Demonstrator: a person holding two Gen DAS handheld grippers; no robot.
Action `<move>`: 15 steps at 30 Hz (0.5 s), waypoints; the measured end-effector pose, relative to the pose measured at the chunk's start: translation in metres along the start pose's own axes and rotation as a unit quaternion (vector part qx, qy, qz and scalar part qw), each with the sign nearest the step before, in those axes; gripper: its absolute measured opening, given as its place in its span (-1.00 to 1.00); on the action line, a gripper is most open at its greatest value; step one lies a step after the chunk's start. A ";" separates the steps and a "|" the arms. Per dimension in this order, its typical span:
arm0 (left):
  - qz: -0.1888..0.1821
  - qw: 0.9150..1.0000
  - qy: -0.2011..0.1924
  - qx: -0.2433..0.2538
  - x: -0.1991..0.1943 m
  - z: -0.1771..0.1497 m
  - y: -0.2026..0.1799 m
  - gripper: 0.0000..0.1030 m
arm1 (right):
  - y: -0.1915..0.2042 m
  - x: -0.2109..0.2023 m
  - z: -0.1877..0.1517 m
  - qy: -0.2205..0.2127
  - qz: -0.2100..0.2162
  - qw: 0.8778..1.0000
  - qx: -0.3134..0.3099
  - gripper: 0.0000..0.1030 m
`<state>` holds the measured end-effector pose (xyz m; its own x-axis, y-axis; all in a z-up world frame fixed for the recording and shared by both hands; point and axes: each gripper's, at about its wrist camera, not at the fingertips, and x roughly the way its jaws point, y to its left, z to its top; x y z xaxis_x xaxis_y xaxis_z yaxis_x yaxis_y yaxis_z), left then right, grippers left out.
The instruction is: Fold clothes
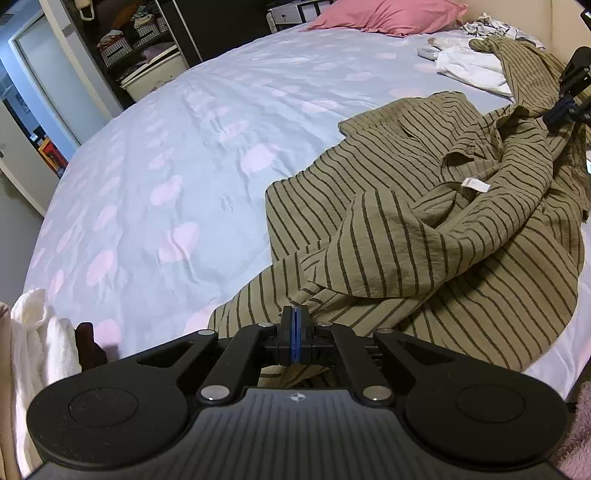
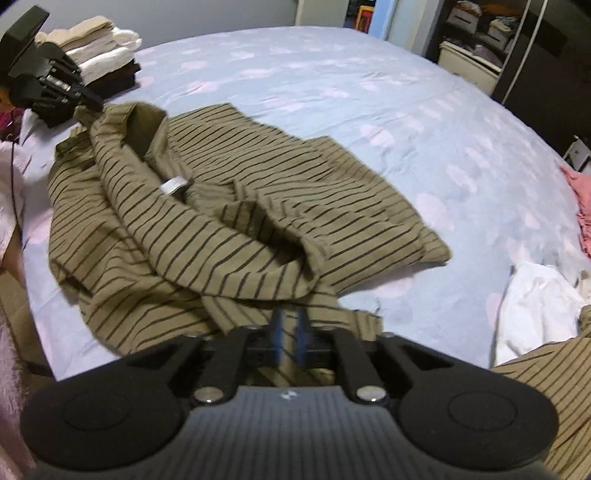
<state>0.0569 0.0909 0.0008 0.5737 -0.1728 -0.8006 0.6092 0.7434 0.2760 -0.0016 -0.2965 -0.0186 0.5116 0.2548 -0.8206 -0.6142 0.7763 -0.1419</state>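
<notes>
A wrinkled blue sheet [image 1: 192,155] with pale pink blotches covers the bed. On it a crumpled olive striped shirt [image 1: 424,236] sprawls. The left gripper [image 1: 295,325] and right gripper [image 2: 290,328] each pinch its hem.

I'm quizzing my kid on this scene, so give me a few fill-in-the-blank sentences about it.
1. The shirt has dark ____ on olive cloth.
2. Both tools, left and right, are shut on the ____.
3. The pillow is ____.
4. The folded stack lies on the ____.

Missing: stripes; shirt; pink; bed
</notes>
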 end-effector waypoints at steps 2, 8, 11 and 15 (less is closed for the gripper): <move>0.000 1.000 0.005 0.004 0.002 -0.002 -0.001 -1.00 | 0.002 0.002 -0.001 0.004 0.004 1.000 -0.004 -0.32; -0.005 1.000 0.024 0.011 0.013 -0.006 -0.003 -1.00 | -0.002 0.027 -0.006 0.048 0.013 0.998 -0.027 -0.26; -0.007 0.999 0.035 0.012 0.022 -0.007 -0.003 -1.00 | -0.002 0.045 -0.014 0.080 0.025 0.996 -0.031 -0.39; -0.008 0.999 0.044 0.019 0.030 -0.007 -0.005 -1.00 | 0.003 0.053 -0.019 0.090 0.031 0.995 -0.041 -0.82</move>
<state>0.0671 0.0862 -0.0281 0.5141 -0.1250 -0.8486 0.6391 0.7156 0.2817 0.0122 -0.2915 -0.0731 0.3601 0.1881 -0.9137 -0.6926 0.7101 -0.1267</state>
